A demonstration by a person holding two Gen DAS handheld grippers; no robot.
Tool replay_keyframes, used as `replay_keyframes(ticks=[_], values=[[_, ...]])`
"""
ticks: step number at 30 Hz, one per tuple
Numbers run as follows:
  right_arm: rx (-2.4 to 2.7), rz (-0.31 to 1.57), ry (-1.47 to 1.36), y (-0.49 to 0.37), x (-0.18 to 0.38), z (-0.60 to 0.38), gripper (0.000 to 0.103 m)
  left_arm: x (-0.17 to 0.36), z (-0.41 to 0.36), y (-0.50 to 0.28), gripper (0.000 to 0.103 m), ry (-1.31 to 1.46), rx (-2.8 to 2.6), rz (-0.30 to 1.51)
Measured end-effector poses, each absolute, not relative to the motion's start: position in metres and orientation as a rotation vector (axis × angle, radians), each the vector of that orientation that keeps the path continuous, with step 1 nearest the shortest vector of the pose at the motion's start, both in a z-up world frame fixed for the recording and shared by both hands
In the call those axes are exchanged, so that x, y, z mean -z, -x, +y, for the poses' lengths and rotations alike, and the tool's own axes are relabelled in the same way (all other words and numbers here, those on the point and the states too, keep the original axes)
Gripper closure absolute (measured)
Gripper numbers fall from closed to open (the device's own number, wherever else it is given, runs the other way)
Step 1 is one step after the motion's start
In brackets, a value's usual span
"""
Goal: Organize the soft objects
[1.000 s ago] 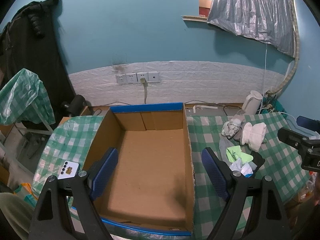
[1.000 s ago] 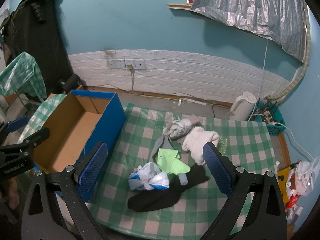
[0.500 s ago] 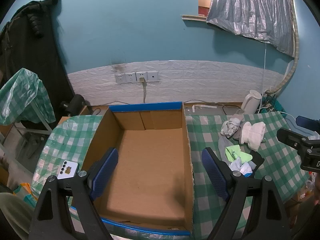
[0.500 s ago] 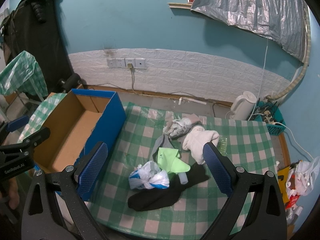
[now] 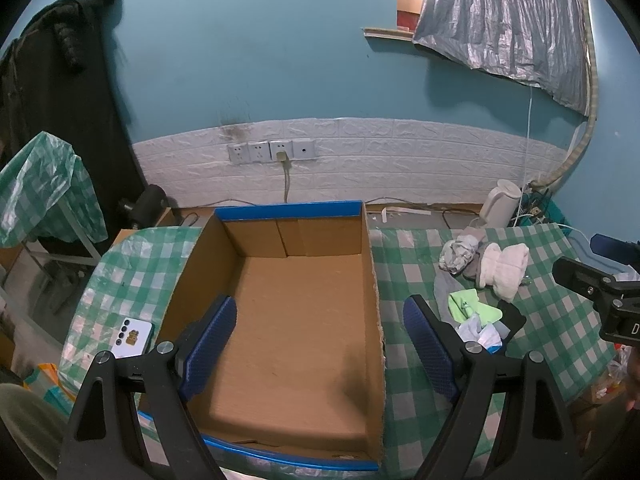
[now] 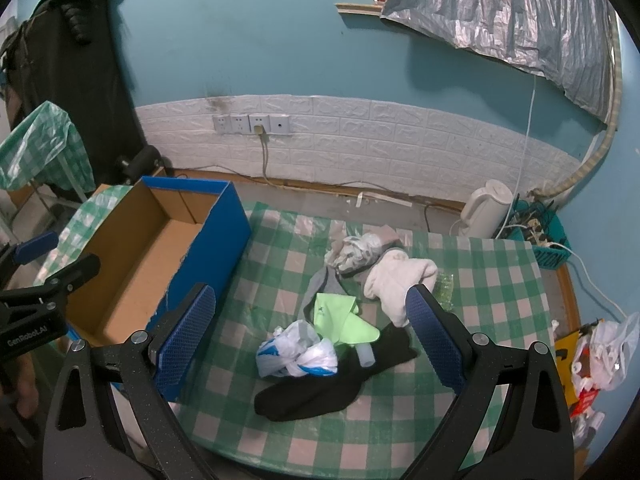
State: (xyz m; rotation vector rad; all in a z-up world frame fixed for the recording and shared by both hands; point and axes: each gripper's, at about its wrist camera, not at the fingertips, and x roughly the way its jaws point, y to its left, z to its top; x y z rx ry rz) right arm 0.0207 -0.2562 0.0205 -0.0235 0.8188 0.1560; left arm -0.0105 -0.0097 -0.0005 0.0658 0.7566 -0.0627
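Observation:
An empty cardboard box (image 5: 304, 312) with blue outer walls (image 6: 208, 240) stands on the left of a green checked table. My left gripper (image 5: 318, 344) hangs open above the box, holding nothing. Right of the box lies a heap of soft things: a white plastic bag (image 6: 298, 354), a black sock (image 6: 332, 384), a light green cloth (image 6: 340, 316), a cream sock (image 6: 396, 280), a grey cloth (image 6: 324, 284) and a crumpled grey-white piece (image 6: 358, 254). My right gripper (image 6: 310, 336) is open above the heap, with the bag and green cloth showing between its fingers.
A phone (image 5: 132, 332) lies on the table left of the box. A white kettle (image 6: 486, 208) and a teal basket of cables (image 6: 540, 236) stand by the wall at the back right. A plastic bag of rubbish (image 6: 600, 356) sits off the table's right edge.
Both views have shifted only slightly; the left gripper has drifted a little, the heap and the box lie as before.

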Motion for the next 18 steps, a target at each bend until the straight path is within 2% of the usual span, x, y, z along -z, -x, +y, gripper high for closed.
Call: replay_keyframes(ticks=[18], values=[[-0.156, 0.827, 0.025, -0.0219, -0.0201, -0.2555, 0.007, 0.0006, -0.0108, 0.0105, 0.016, -0.064, 0.063, 0.759]])
